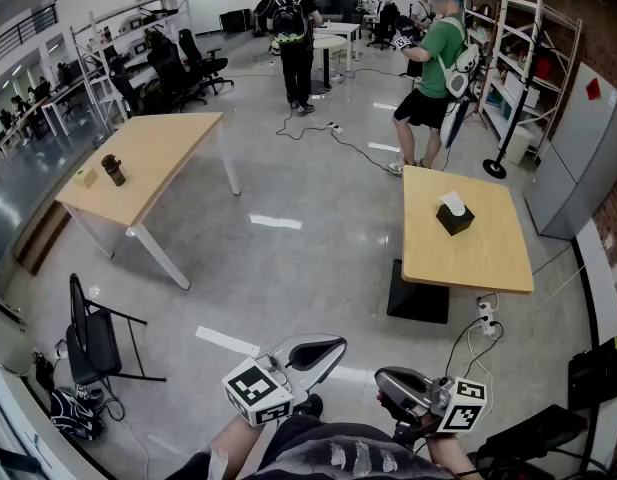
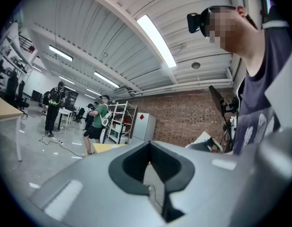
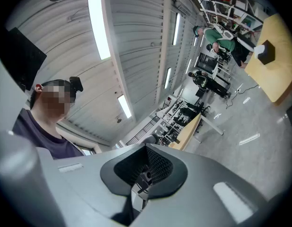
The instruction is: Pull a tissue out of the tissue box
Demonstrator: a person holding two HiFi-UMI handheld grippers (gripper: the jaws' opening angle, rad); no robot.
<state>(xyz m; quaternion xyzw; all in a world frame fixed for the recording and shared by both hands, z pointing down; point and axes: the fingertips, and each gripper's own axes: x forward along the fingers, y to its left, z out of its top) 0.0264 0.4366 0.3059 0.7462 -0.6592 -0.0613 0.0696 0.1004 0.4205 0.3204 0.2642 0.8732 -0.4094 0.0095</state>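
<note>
Small wooden table [image 1: 488, 260] at centre right of the head view carries the tissue box [image 1: 455, 220], black, set near the table's far edge, one white tissue [image 1: 452, 202] standing out of its top. Black slab [image 1: 418, 294] lies on the floor against the table's near left corner; power strip [image 1: 485, 314] with cables just beside it. Person in green shirt [image 1: 438, 60] stands past the far edge, person in black [image 1: 293, 38] further back at top centre. Larger wooden table [image 1: 163, 153] at left holds a dark cup [image 1: 113, 170]. Folding chair [image 1: 93, 340] at lower left. Both grippers sit at bottom centre, well apart from the box: left gripper [image 1: 323, 351] with fingers pressed together on nothing, right gripper [image 1: 388, 383] likewise closed and empty.
</note>
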